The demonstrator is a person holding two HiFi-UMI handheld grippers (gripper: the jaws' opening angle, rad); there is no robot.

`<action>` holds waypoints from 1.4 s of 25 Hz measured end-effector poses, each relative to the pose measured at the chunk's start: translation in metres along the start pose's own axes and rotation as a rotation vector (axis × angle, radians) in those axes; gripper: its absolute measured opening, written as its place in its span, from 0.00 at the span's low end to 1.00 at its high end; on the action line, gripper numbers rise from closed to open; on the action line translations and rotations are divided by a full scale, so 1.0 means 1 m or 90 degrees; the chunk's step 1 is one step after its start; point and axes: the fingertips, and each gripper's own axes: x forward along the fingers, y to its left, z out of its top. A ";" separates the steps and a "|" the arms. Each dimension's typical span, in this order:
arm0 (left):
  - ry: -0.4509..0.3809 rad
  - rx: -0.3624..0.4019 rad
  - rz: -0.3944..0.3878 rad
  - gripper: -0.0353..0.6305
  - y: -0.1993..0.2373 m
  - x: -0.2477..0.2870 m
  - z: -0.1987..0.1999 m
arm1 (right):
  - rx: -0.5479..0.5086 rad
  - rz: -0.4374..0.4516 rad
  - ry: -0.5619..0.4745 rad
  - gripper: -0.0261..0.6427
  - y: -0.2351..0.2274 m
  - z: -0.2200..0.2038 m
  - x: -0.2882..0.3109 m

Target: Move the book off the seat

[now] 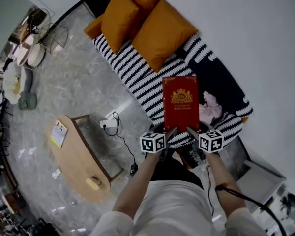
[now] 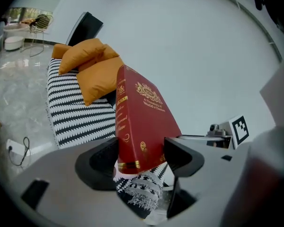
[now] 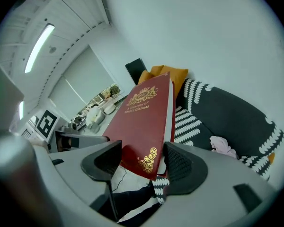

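A red hardcover book [image 1: 181,103] with gold print is held up above the near end of the black-and-white striped seat [image 1: 137,75]. My left gripper [image 1: 169,133] is shut on its lower left corner by the spine, and in the left gripper view the book [image 2: 141,122] fills the space between the jaws of that gripper [image 2: 139,157]. My right gripper [image 1: 190,131] is shut on the lower right corner; in the right gripper view the book's cover [image 3: 144,122] sits between the jaws of this gripper [image 3: 142,164]. The book tilts away from me.
Orange cushions [image 1: 147,21] lie at the seat's far end. A pink cloth [image 1: 210,108] rests on the dark part of the seat, right of the book. A low oval wooden table [image 1: 78,159] stands on the marble floor at the left, with cables [image 1: 119,132] between it and the seat.
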 end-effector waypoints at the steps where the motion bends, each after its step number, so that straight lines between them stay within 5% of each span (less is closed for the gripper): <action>1: -0.009 -0.008 0.005 0.50 -0.001 -0.007 0.000 | -0.005 0.005 0.003 0.49 0.006 0.001 -0.002; 17: -0.145 -0.094 0.087 0.50 0.079 -0.166 0.004 | -0.147 0.116 0.055 0.49 0.174 0.008 0.051; 35: -0.230 -0.133 0.155 0.50 0.211 -0.359 -0.002 | -0.233 0.204 0.093 0.49 0.390 -0.020 0.140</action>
